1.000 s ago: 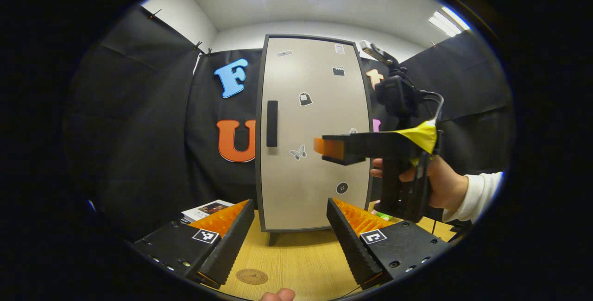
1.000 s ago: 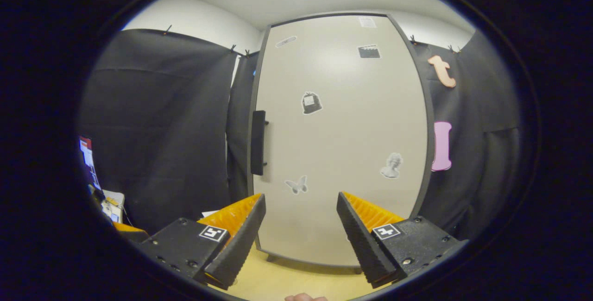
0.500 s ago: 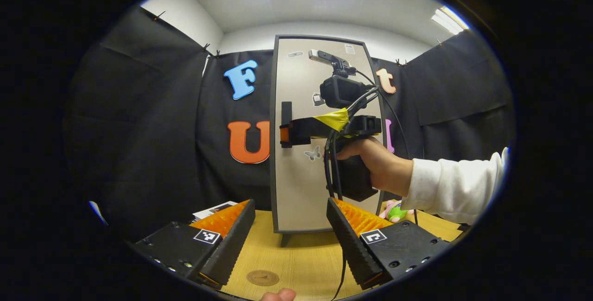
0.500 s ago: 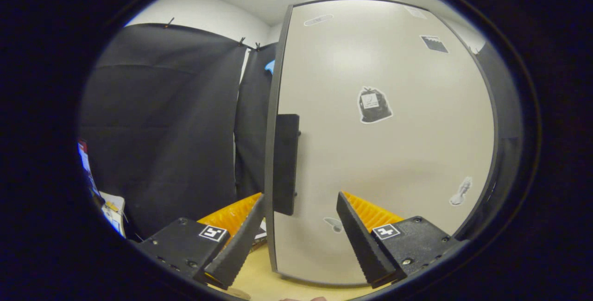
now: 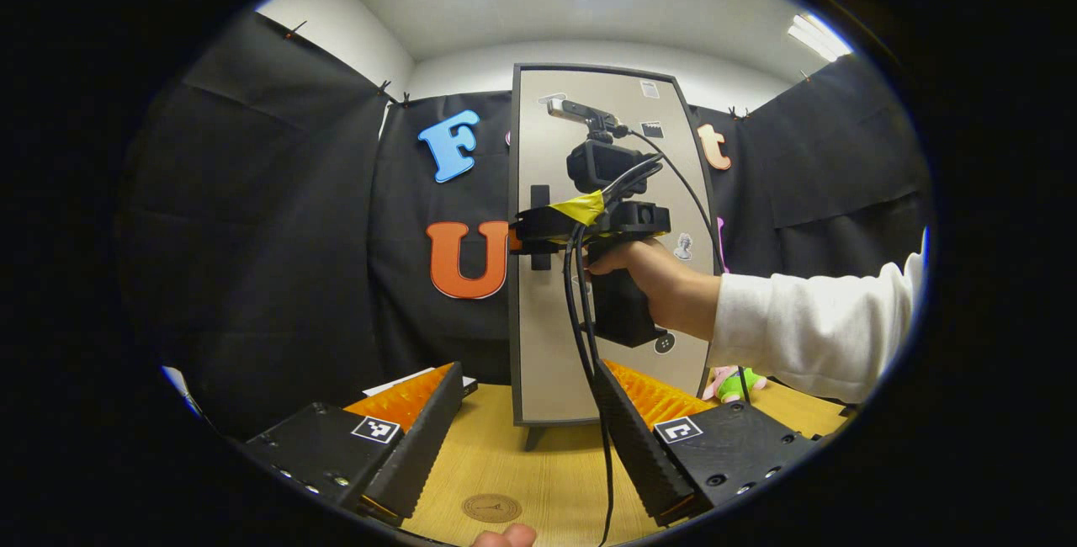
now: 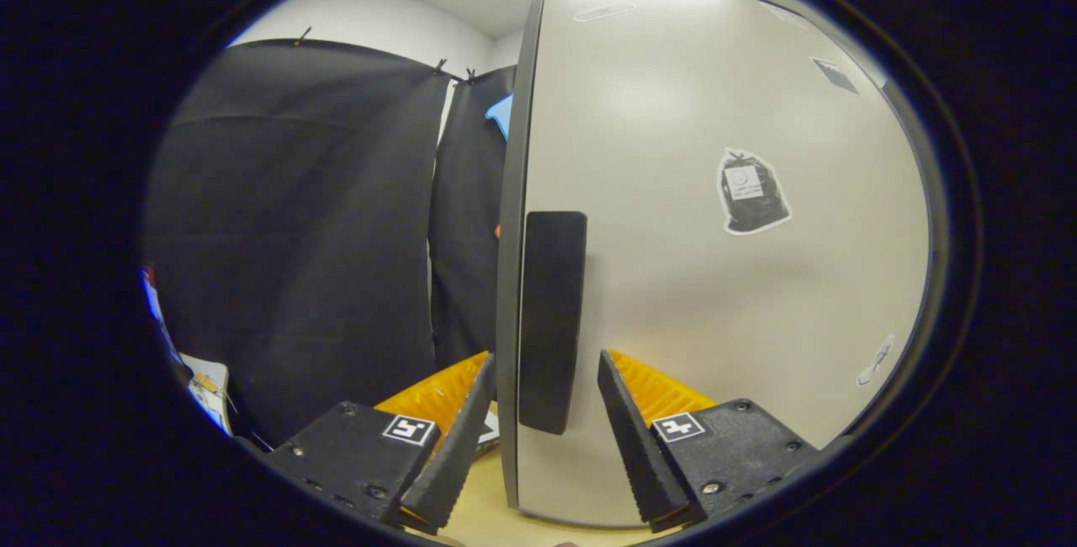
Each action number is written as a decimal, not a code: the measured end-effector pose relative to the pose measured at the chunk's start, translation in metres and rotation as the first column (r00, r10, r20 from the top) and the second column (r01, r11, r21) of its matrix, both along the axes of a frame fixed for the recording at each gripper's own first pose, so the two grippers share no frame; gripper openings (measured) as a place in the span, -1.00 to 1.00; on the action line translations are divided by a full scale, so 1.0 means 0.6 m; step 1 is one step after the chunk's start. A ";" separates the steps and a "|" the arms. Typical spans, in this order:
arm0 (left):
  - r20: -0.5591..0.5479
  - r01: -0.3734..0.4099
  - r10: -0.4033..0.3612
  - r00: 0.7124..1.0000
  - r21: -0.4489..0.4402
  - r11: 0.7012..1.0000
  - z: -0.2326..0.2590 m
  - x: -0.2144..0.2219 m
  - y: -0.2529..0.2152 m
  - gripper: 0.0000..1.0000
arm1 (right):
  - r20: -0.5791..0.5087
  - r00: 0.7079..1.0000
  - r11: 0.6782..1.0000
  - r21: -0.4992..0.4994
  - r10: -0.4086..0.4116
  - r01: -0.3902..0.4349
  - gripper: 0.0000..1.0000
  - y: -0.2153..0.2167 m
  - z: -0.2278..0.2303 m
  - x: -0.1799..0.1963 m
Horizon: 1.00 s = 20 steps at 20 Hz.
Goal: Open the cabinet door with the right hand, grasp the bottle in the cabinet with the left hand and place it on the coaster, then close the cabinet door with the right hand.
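the cabinet (image 5: pixel 610 252) is standing upright on the wooden table (image 5: pixel 538 471) against the booth's black wall, its pale door (image 6: pixel 724 278) closed and dotted with small stickers. in the right gripper view the door is looming close, and its dark vertical handle (image 6: pixel 551 320) is sitting between the fingers of the right gripper (image 6: pixel 543 438), which are spread apart on either side of the handle's lower end; whether they are touching it i cannot tell. in the left gripper view the right gripper (image 5: pixel 538 236) is reaching level to the handle (image 5: pixel 539 227) at the door's left edge, held by a hand (image 5: pixel 665 286) in a white sleeve, with black cables hanging down from it. the left gripper (image 5: pixel 526 438) is hanging back low over the table, its fingers spread wide and holding nothing, well apart from the cabinet. the round coaster (image 5: pixel 493 507) is lying flat on the table near the bottom edge, between those fingers. compared with half a second ago, the right gripper is sitting closer to the door, the handle now lying between its fingers rather than above them, and its fingers are standing narrower.
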<state>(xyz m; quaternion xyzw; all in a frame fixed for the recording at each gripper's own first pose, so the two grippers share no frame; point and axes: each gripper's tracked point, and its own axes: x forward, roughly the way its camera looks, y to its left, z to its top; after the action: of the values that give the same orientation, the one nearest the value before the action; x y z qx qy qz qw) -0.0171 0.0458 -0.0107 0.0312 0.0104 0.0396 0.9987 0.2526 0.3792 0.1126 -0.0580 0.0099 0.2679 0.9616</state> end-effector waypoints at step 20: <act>-0.013 0.000 0.000 1.000 -0.028 1.000 -0.021 -0.014 0.029 0.88 | 0.032 0.996 0.996 -0.007 -0.089 0.089 -0.50 -0.014 0.000 -0.001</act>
<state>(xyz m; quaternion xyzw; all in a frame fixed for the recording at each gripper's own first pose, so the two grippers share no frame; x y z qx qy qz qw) -0.0256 0.0635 -0.0232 0.0175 0.0173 0.0394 0.9989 0.2520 0.3707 0.1124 -0.0658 -0.0018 0.2238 0.9724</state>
